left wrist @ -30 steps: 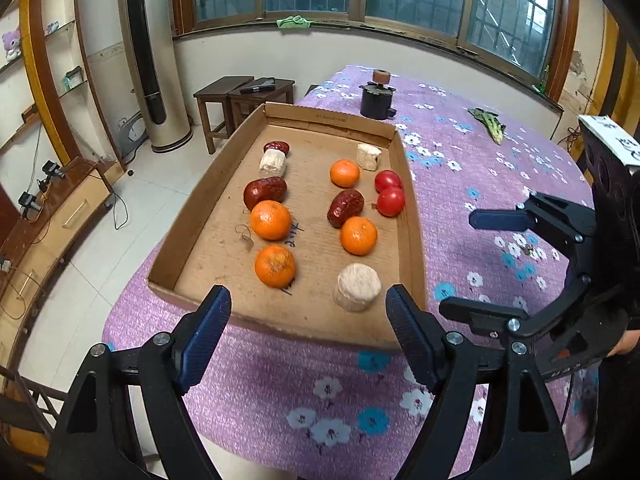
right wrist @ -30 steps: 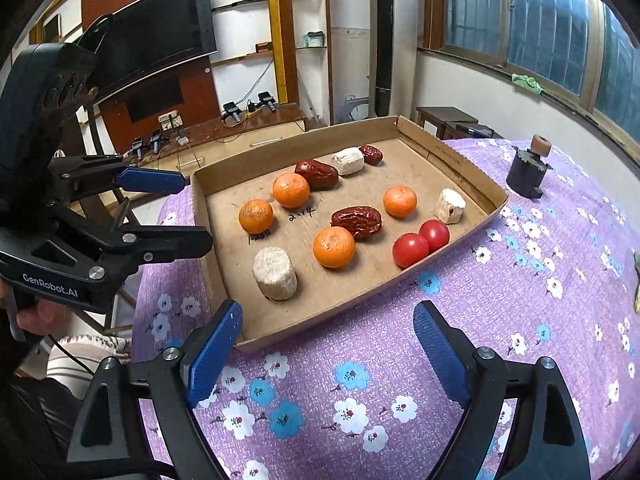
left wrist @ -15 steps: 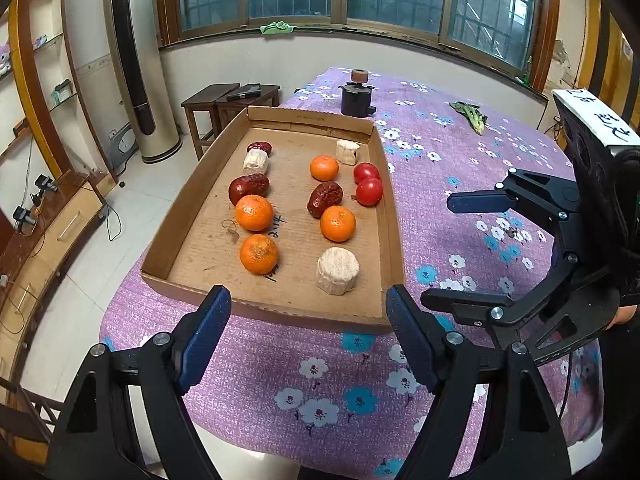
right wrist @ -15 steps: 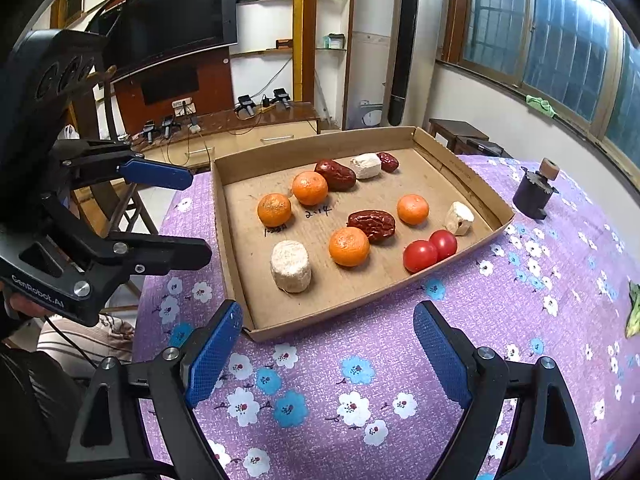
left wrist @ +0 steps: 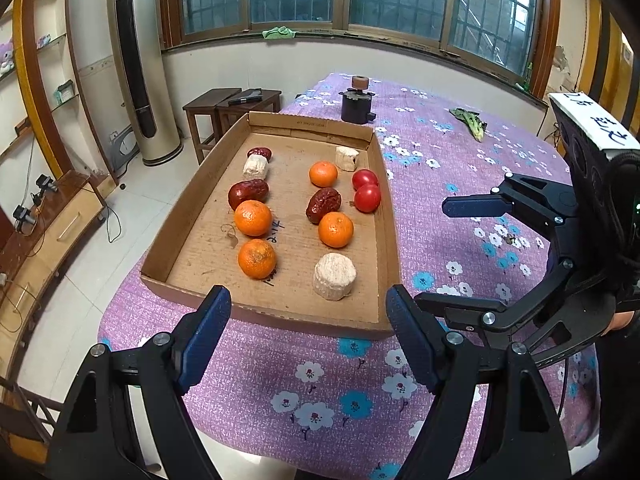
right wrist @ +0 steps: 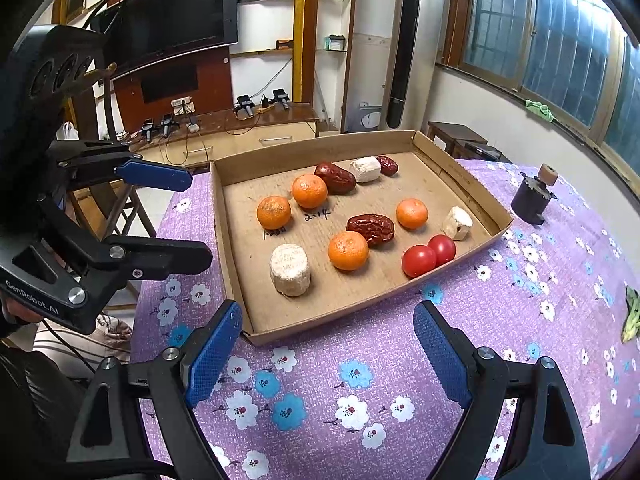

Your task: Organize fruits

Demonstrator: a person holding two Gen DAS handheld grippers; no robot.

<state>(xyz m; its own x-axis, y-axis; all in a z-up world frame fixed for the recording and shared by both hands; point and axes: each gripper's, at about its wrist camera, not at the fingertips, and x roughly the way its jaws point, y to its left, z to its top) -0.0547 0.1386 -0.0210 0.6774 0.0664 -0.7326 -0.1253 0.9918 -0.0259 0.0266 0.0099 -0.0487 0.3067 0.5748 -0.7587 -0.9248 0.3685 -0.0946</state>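
Both tools hang wide and empty over the desk's near edge, left tool [left wrist: 306, 332] and right tool [right wrist: 328, 354] aimed at the tray [left wrist: 384, 216] ahead. Inside it, oranges [left wrist: 253, 218], dates [left wrist: 323, 200], tomatoes [left wrist: 367, 198] and pale chunks [left wrist: 334, 276] sit in loose rows, within either tool's reach.

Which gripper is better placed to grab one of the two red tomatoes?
Probably the right gripper. The tomatoes sit against the tray's right wall, the side it is on; its jaws are open and empty.
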